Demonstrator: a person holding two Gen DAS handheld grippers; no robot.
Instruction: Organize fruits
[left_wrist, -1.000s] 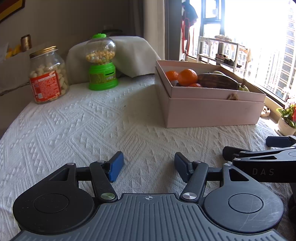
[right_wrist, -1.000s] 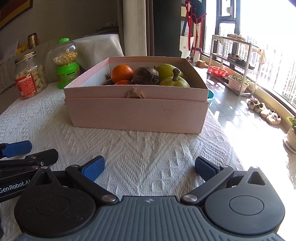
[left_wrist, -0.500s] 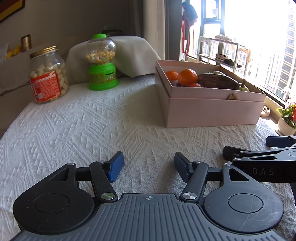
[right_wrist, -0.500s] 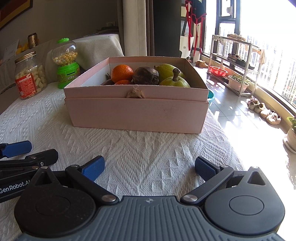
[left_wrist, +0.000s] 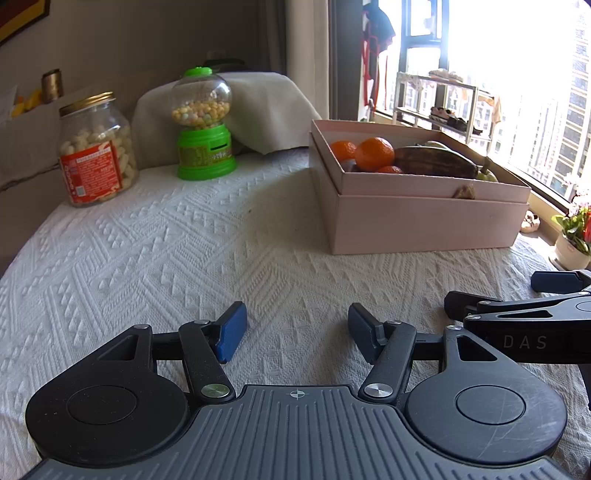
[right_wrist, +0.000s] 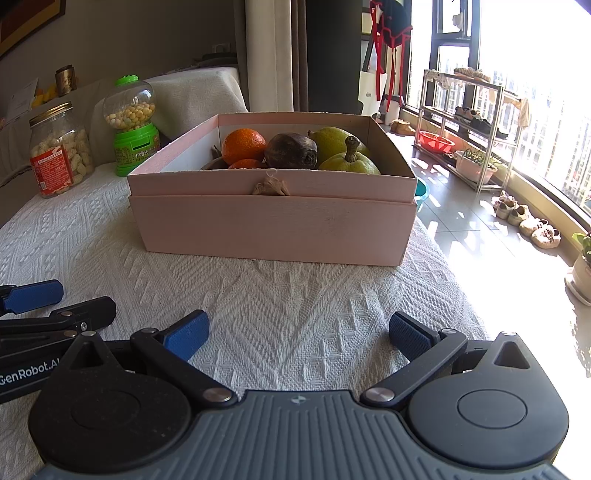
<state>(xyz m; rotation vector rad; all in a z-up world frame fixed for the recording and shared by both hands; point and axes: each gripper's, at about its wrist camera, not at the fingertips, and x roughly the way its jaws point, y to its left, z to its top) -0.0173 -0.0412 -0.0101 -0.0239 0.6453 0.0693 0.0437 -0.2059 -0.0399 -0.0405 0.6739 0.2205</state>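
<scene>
Pink box (right_wrist: 273, 225) holds oranges (right_wrist: 243, 145) and pears (right_wrist: 349, 162); my left gripper (left_wrist: 293, 326) and right gripper (right_wrist: 297, 334) sit wide open, empty, low over white worktop (right_wrist: 295, 295).

Bare tablecloth (right_wrist: 295, 295) ahead of both grippers, pink box (right_wrist: 273, 225) blocking beyond, jar (left_wrist: 96, 149) far left

You get strong daylight from the window (right_wrist: 535, 92), blown out to white glare, with sunlit patches on the floor (right_wrist: 469, 229) beside it. The pink box (right_wrist: 273, 225) faces you in shade. Fisheye curving bends the edges; focus stays sharp.
</scene>
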